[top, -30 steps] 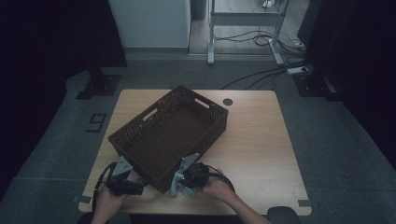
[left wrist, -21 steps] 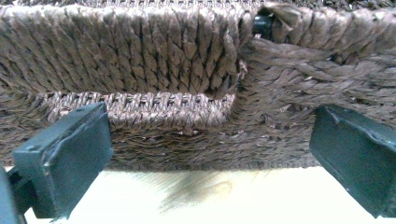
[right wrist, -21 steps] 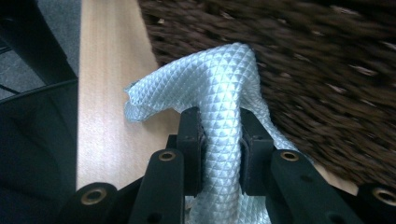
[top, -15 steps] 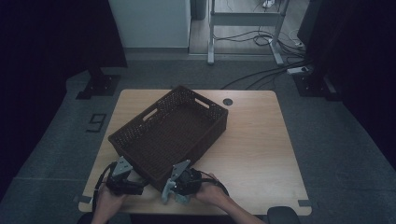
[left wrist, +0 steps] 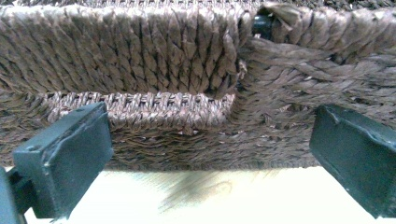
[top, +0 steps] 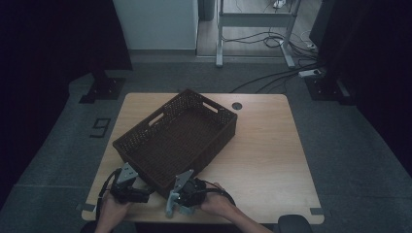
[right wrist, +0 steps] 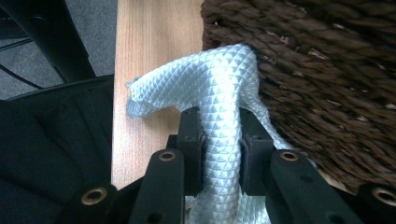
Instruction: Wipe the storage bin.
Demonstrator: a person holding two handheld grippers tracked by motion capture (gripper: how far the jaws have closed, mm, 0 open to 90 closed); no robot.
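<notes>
Left gripper [top: 127,186], at seven o'clock on the pale wooden table [top: 272,160], faces the near wall of the dark brown woven rectangular basket [top: 180,138] with jaws spread wide and nothing between them. Best held there as a brace against sliding.

Right gripper [right wrist: 219,140], at six o'clock beside the basket's near corner, clamps narrowly on a pale blue-white braided rope [right wrist: 219,100], whose bent end rests against the weave. Needs lifting above the rim first, then carrying toward twelve o'clock over the basket before release, with the grip kept firm.
</notes>
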